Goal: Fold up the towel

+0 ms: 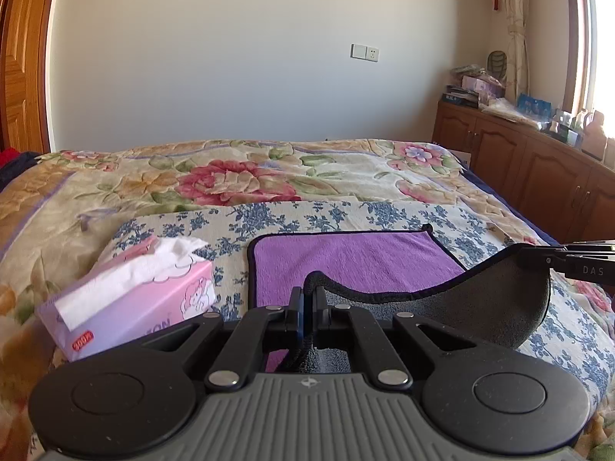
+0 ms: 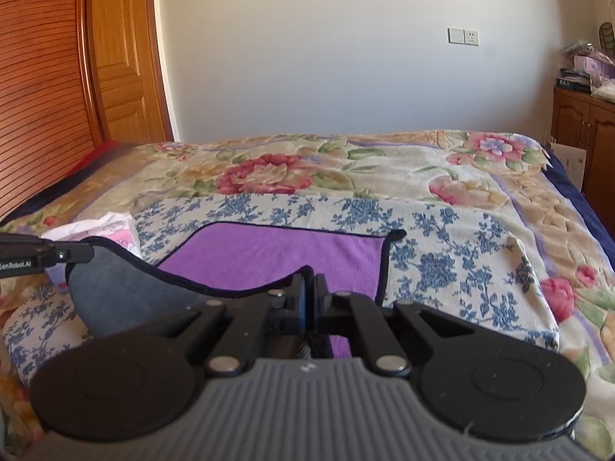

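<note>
A purple towel (image 1: 357, 261) with a grey underside and dark trim lies on the blue-flowered cloth on the bed; it also shows in the right wrist view (image 2: 276, 257). My left gripper (image 1: 307, 292) is shut on the towel's near left corner. My right gripper (image 2: 309, 282) is shut on the near right corner. Both corners are lifted off the bed, and the near edge sags between them with the grey side (image 1: 496, 303) facing me. The right gripper shows at the right edge of the left wrist view (image 1: 553, 259), and the left gripper at the left edge of the right wrist view (image 2: 77, 255).
A pink tissue box (image 1: 134, 296) stands on the bed just left of the towel. The flowered bedspread (image 1: 238, 176) stretches to the far wall. Wooden cabinets (image 1: 530, 161) with clutter line the right side, and a wooden door (image 2: 119, 57) is at the left.
</note>
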The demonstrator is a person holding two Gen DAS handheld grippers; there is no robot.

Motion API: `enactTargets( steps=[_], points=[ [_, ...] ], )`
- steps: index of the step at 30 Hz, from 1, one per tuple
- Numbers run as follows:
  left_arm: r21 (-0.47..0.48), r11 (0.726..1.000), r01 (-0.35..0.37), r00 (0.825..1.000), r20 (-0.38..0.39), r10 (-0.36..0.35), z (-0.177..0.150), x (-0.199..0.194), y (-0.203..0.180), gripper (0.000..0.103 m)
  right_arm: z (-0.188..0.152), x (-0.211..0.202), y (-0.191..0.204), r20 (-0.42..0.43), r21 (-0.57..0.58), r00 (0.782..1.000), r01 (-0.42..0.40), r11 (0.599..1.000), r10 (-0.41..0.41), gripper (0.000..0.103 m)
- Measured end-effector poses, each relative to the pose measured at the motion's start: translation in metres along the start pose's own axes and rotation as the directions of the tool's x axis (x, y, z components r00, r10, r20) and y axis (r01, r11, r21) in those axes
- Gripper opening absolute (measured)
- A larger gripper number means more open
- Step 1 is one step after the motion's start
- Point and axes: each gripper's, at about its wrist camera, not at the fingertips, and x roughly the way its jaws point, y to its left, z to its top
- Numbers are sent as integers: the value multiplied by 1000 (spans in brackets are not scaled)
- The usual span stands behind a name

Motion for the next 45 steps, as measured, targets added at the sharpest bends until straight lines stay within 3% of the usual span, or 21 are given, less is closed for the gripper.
enactTargets(
  steps=[35,45],
  points=[
    [62,998,-23,1000,5,22,54,56,1,5,36,51,-20,20,-71,1000,3,998,-1,5],
    [40,998,-40,999,24,39,65,73,2,5,48,64,-26,29,-95,1000,14,995,-11,5]
  ],
)
